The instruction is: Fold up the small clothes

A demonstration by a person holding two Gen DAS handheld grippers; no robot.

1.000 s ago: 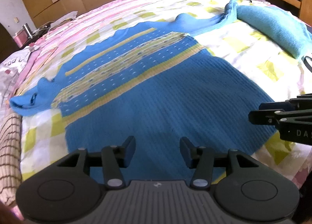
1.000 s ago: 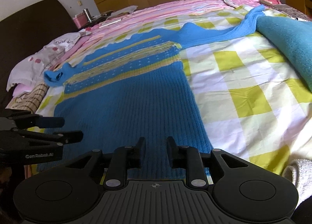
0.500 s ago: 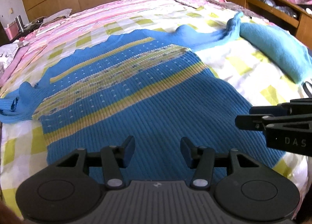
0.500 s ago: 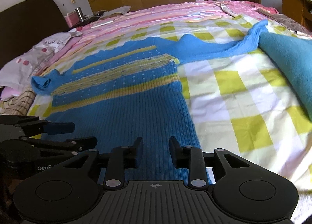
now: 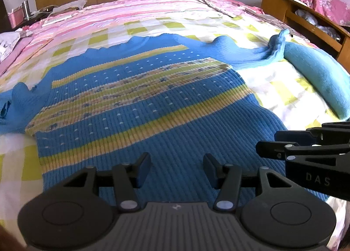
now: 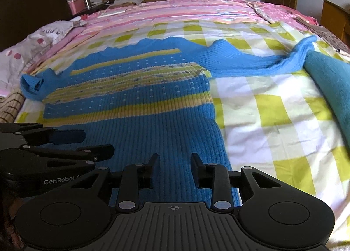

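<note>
**Blue striped sweater laid flat, both grippers at its near hem, no fold yet made**

The blue knitted sweater (image 5: 140,124) lies spread flat on a bed covered by a yellow-and-white checked sheet (image 6: 269,108), its hem toward the cameras and its neckline at the far side. The yellow and patterned bands run across the chest. The right sleeve (image 6: 251,60) stretches out to the right, its cuff resting against a teal folded cloth (image 6: 328,80); the left sleeve (image 6: 32,84) is bunched short at the left edge of the body.

The left gripper (image 5: 177,169) hovers over the near part of the sweater with its jaws spread and nothing between them. The right gripper (image 6: 174,170) sits just beside it over the hem near the right edge, its jaws apart by a narrower gap and likewise empty; neither appears to pinch the knit.

Progress, as judged from the layout: the garment has been laid out, but no sleeve is turned in and the body is not doubled. The whole folding sequence (sleeves inward, then hem toward neckline) appears to remain.
</note>
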